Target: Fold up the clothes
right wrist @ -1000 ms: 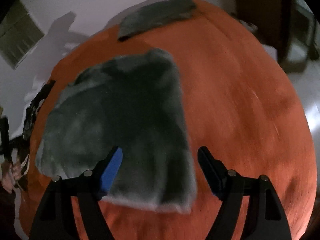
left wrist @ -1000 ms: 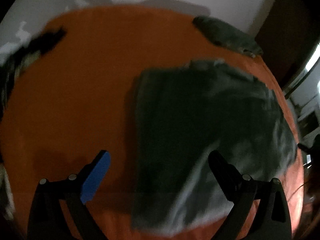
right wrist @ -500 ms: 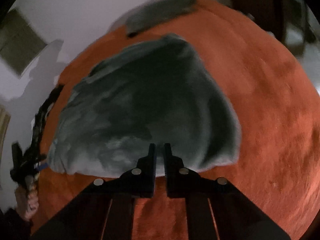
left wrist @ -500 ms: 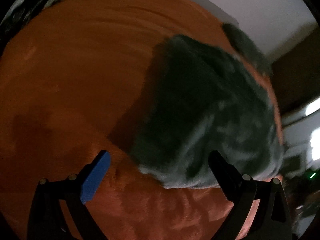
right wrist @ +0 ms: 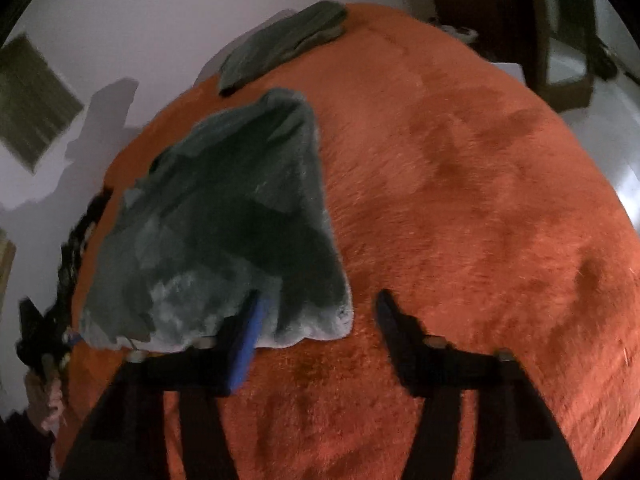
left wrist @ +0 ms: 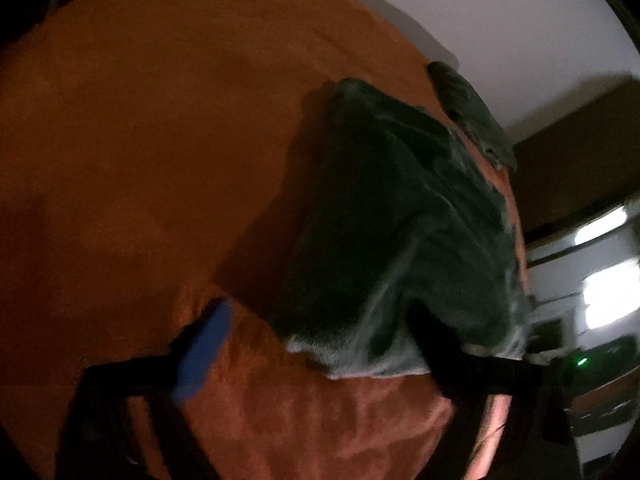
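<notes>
Garment (right wrist: 224,232) shows no readable label or writing.

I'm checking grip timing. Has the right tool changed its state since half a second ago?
Yes. The right tool, shut then at the grey garment's near edge, now stands open, its blue-padded finger over that edge and the other over the orange cover.

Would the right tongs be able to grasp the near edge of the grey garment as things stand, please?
Probably yes: the right tongs are open just before the grey garment, whose near corner lies between them on the orange blanket, nothing covering it.
</notes>
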The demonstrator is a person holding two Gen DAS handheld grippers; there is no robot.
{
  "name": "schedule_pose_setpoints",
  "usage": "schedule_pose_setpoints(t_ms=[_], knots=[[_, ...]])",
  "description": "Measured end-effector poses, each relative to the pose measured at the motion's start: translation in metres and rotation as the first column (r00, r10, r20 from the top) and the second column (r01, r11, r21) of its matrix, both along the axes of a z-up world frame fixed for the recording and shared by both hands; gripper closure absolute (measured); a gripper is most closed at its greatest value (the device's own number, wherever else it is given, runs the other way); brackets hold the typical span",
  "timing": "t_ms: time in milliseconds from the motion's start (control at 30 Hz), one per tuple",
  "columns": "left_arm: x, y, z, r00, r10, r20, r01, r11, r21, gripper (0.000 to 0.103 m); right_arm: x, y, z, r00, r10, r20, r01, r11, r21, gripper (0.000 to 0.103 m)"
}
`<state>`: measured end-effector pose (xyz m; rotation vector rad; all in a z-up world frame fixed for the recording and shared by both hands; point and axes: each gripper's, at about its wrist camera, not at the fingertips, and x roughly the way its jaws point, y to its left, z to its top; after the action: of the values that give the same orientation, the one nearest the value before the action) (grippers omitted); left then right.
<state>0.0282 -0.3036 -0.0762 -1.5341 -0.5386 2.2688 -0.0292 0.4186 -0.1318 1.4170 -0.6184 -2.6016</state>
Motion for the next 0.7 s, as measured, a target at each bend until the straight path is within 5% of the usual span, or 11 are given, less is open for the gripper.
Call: schedule_pose_setpoints(t_ms=[33,100,200,700], knots=[[0.001,0.002,-0.002,1.000,0.000,0.001,0.000,1.000,-0.006,0.057,-0.001,-0.003,-0.003,1.000,0.006,0.001,-0.006,1.000,-0.004,0.096],[0.003,0.002,-0.006,1.000,0.004,0.008,-0.004,1.000,-0.010,0.076,0.000,-0.007,-0.006,1.000,-0.006,-0.005,0.006,1.000,-0.025,0.096],[0.010,-0.009,-0.012,0.999,0.030,0.032,-0.031,0.999,0.017,0.087,0.007,0.000,-0.004,0.999,-0.047,0.002,0.047,0.998,-0.033,0.097],[0.018,-0.036,-0.021,0.998,0.038,0.054,-0.039,0.999,0.004,0.088,0.025,0.015,-0.006,0.996,-0.079,0.040,0.080,0.996,-0.045,0.096]])
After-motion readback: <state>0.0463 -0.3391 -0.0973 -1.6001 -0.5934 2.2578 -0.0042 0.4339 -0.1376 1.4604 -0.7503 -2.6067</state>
